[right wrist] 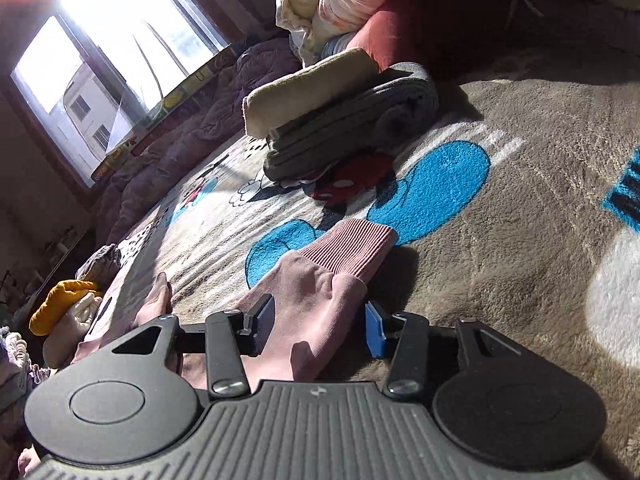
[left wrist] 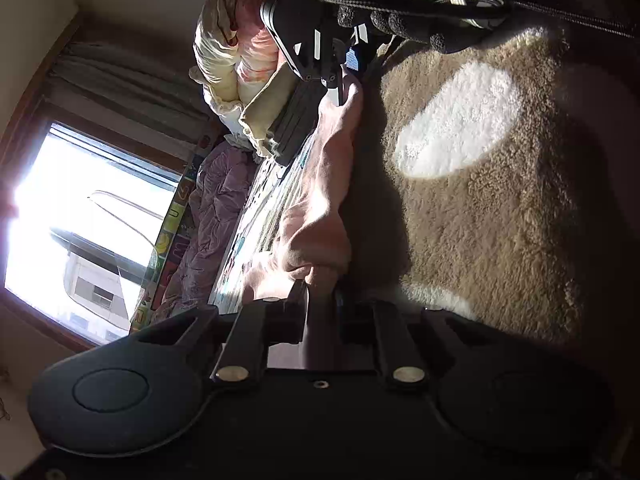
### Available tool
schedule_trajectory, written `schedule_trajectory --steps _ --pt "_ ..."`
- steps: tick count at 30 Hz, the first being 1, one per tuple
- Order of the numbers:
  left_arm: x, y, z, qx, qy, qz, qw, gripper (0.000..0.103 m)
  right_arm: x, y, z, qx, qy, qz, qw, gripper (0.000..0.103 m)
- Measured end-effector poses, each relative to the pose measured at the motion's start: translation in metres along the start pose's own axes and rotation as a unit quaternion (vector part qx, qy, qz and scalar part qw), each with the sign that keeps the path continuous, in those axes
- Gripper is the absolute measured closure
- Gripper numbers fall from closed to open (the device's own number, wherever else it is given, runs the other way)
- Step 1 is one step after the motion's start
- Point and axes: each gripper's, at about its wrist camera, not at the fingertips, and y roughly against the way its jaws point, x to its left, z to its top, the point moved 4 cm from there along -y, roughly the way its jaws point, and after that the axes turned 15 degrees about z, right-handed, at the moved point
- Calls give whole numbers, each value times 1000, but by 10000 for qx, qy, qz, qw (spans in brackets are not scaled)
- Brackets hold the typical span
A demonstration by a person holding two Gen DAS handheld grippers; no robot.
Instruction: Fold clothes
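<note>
A pink garment (left wrist: 316, 200) stretches in a long bunched band over the brown plush blanket (left wrist: 500, 240). My left gripper (left wrist: 318, 292) is shut on its near end. At the far end my right gripper (left wrist: 342, 84), held by a gloved hand (left wrist: 400, 20), pinches the cloth. In the right wrist view the pink garment (right wrist: 320, 292) fills the space between the blue pads (right wrist: 374, 330), and its ribbed cuff (right wrist: 352, 248) pokes out ahead onto the blanket (right wrist: 520, 260). The right gripper (right wrist: 320, 326) is shut on that bunched cloth.
A folded stack, beige piece (right wrist: 308, 88) on grey piece (right wrist: 352, 128), lies further back on the blanket. Loose clothes with a yellow item (right wrist: 60, 304) sit at the left. A purple quilt (right wrist: 192, 128), a red cushion (right wrist: 420, 20) and a bright window (right wrist: 100, 60) lie beyond.
</note>
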Motion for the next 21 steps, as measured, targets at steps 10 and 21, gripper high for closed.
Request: schedule_trajectory --steps 10,21 --pt "-5 7 -6 -93 -273 151 9995 98 -18 -3 9 -173 7 -486 9987 101" --pt "81 -7 -14 525 2200 -1298 9654 83 -25 7 12 -435 -340 -385 9977 81"
